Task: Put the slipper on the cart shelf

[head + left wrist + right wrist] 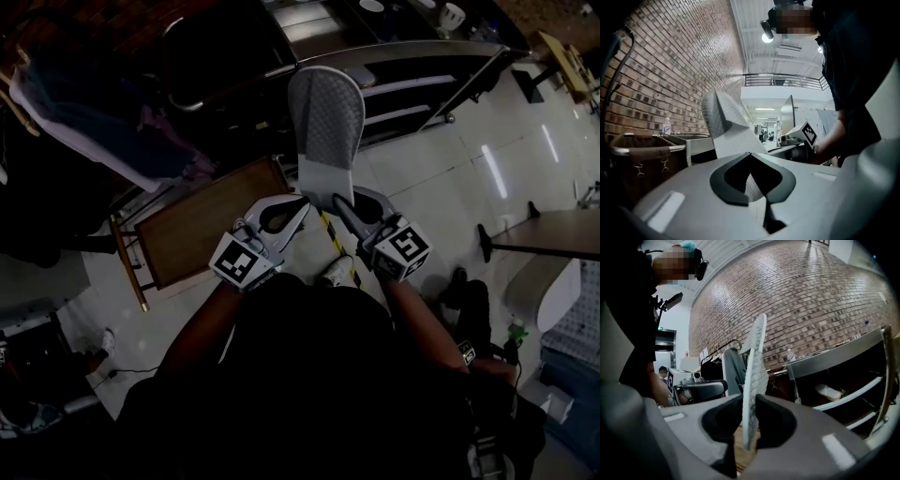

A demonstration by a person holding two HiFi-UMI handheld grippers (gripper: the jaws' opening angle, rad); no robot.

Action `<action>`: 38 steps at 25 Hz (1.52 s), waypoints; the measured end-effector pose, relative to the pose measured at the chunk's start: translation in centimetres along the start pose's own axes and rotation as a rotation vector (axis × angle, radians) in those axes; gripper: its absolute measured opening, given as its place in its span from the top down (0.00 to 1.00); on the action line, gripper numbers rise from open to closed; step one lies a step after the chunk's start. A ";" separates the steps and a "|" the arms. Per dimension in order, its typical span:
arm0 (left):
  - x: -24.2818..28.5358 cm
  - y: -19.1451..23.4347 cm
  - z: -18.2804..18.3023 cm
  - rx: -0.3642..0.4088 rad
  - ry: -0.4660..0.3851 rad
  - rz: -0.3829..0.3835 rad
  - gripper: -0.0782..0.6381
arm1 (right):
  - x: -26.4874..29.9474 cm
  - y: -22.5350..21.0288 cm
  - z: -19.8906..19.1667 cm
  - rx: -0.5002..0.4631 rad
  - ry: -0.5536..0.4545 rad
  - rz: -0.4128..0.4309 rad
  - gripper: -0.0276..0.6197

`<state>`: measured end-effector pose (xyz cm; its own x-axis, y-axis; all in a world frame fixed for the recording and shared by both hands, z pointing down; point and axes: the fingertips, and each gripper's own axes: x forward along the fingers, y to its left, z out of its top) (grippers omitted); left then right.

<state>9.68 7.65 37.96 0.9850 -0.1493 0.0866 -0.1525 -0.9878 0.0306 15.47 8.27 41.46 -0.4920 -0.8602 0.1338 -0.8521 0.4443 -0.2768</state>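
A white slipper [324, 127] with a quilted sole stands on end, toe up, in front of me. My right gripper [339, 201] is shut on its heel end; in the right gripper view the thin sole [754, 371] rises edge-on from between the dark pads. Just left of it, my left gripper [300, 202] is shut with nothing in it, its tips meeting [749, 155] and the slipper [731, 126] beyond them. The metal cart [427, 80] with its shelves stands past the slipper, also at the right of the right gripper view [848, 376].
A brown wooden table [211, 220] sits below left of the grippers. Clothes hang on a rack [84, 122] at the left. A dark table [558, 232] is at the right. A white object [829, 391] lies on a cart shelf. A brick wall [670, 70] is behind.
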 end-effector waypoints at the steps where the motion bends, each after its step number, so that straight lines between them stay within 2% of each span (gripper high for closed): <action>1: 1.1 -0.5 0.0 0.002 0.003 0.001 0.89 | -0.7 -0.9 -0.3 0.009 0.005 0.010 0.86; 5: 4.8 -2.6 -0.5 0.031 0.020 -0.007 0.89 | -2.9 -3.9 -2.1 0.063 0.045 0.049 0.86; 9: 7.5 -4.9 -0.7 0.056 0.044 -0.038 0.89 | -4.5 -5.8 -4.3 0.160 0.096 0.099 0.86; 16: 10.4 -4.9 -0.9 0.040 0.060 -0.064 0.89 | -4.8 -8.1 -8.4 0.328 0.210 0.172 0.86; 20: 11.9 -3.0 -1.8 0.019 0.064 -0.071 0.89 | -3.7 -10.2 -10.7 0.436 0.263 0.170 0.86; 28: 15.3 2.1 -1.8 0.023 0.001 -0.100 0.89 | -0.4 -16.6 -13.2 0.505 0.384 0.098 0.86; 33: 16.1 5.4 -2.3 -0.007 -0.029 -0.103 0.89 | 2.2 -19.4 -15.0 0.586 0.440 0.088 0.86; 38: 16.4 7.4 -2.9 -0.004 -0.033 -0.104 0.89 | 4.0 -21.2 -15.8 0.645 0.469 0.080 0.86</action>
<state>24.48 -1.97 42.46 0.9976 -0.0475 0.0499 -0.0496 -0.9979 0.0417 28.74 -0.66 62.95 -0.6935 -0.5732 0.4365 -0.6099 0.1445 -0.7792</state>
